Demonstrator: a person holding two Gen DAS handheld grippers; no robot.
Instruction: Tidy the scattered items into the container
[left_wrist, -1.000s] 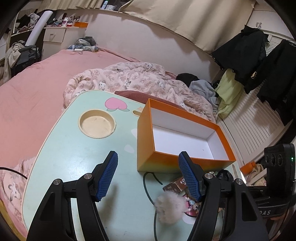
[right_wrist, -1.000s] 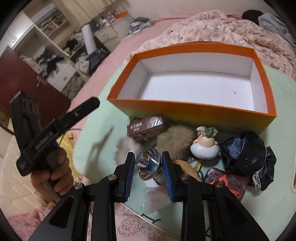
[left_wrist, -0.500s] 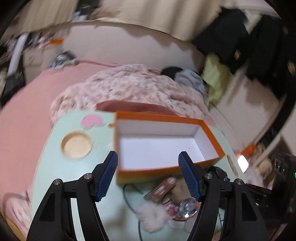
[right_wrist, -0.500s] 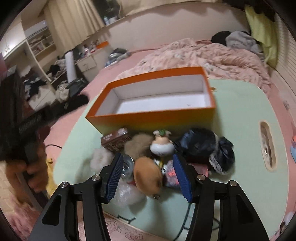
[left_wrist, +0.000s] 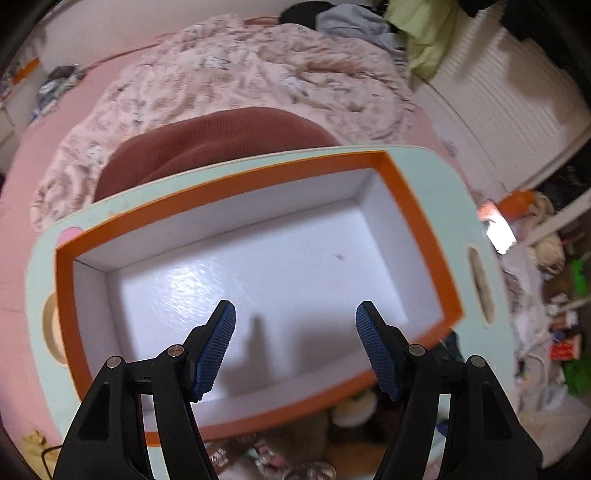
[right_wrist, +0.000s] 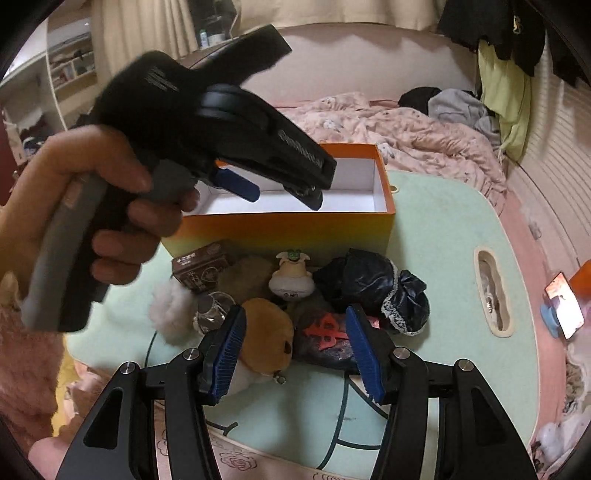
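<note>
Left tongs (left_wrist: 295, 347) hang wide and empty over the bare orange box (left_wrist: 421, 218); right tongs (right_wrist: 295, 354) part-open astride the plush hamster (right_wrist: 266, 332), no grip; next: close on it and lift.

Home bedroom, rumpled pink duvet (left_wrist: 258, 70) on bed, clothes hanging (right_wrist: 498, 74) by wall, cluttered shelves (right_wrist: 70, 66)

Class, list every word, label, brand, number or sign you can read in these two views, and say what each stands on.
None reads clearly.
Brown carton: pale print, too small to read.
Left gripper: pale lettering along its body, blurred.
White figurine: round mark on its base, too small.
Dark pouch: red pattern, no legible letters.
</note>
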